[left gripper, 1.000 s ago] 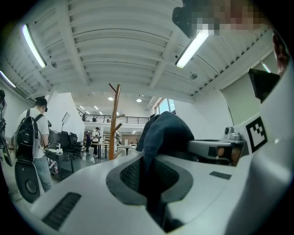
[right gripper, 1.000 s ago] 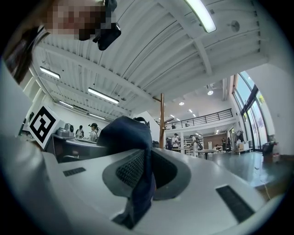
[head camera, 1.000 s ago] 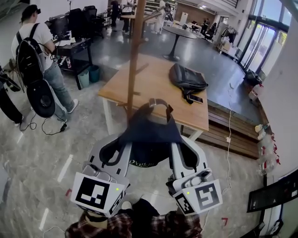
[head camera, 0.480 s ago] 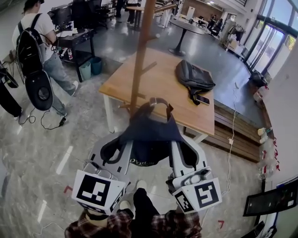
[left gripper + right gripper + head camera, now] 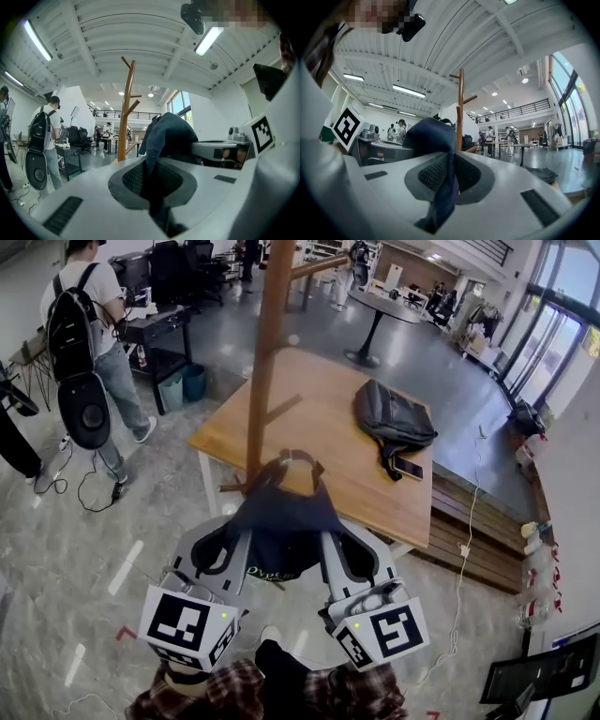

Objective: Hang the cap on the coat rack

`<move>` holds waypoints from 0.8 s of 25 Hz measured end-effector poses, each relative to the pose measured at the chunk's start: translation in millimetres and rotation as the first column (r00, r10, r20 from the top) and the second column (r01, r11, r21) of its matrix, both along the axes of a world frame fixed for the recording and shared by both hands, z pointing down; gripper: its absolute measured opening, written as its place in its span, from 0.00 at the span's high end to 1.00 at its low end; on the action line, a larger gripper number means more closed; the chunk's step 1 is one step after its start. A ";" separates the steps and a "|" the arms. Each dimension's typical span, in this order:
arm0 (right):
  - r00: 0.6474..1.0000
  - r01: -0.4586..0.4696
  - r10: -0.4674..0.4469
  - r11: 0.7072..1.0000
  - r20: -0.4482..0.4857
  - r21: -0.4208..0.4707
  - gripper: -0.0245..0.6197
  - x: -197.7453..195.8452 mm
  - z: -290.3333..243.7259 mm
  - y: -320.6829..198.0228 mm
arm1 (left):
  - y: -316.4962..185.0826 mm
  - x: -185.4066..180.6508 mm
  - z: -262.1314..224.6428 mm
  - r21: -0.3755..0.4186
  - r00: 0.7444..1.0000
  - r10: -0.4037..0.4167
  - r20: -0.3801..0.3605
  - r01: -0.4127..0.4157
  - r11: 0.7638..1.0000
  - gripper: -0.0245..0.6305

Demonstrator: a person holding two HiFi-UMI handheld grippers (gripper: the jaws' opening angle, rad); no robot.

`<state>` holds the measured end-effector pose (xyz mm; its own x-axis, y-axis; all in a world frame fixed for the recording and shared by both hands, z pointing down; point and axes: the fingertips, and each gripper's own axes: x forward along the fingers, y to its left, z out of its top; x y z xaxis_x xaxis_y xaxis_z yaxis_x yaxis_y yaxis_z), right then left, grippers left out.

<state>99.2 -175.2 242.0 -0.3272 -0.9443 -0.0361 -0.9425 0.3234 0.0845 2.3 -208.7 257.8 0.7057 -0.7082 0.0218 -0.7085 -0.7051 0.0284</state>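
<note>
Cap (image 5: 281,521) lengthwise toward the coat rack (image 5: 267,352)
Left gripper (image 5: 246,526) and right gripper (image 5: 323,529), level, clamp its sides; strap (image 5: 296,458) nearest the rack.

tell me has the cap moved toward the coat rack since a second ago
Yes. In the head view the cap has moved forward toward the coat rack: the gap between its strap and the pole is narrower than before.
</note>
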 end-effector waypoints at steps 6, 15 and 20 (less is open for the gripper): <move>0.997 0.070 -0.071 0.997 -0.011 -0.038 0.91 13.0 16.7 -25.3 | -16.6 10.7 19.1 -0.034 0.999 -0.054 0.006 0.054 0.998 0.93; 0.995 0.093 -0.096 0.990 -0.020 -0.109 0.91 10.5 49.9 -57.0 | -43.2 7.5 51.1 -0.097 0.995 -0.084 0.048 0.089 0.991 0.93; 0.995 0.099 -0.100 0.983 0.003 -0.155 0.91 6.9 78.5 -80.6 | -62.2 2.5 77.5 -0.138 0.993 -0.095 0.077 0.105 0.985 0.93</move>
<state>106.0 -255.7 320.5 -0.4195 -0.9011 0.1095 -0.9048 0.4248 0.0302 4.8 -270.9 335.3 0.6249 -0.7612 0.1736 -0.7788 -0.6232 0.0713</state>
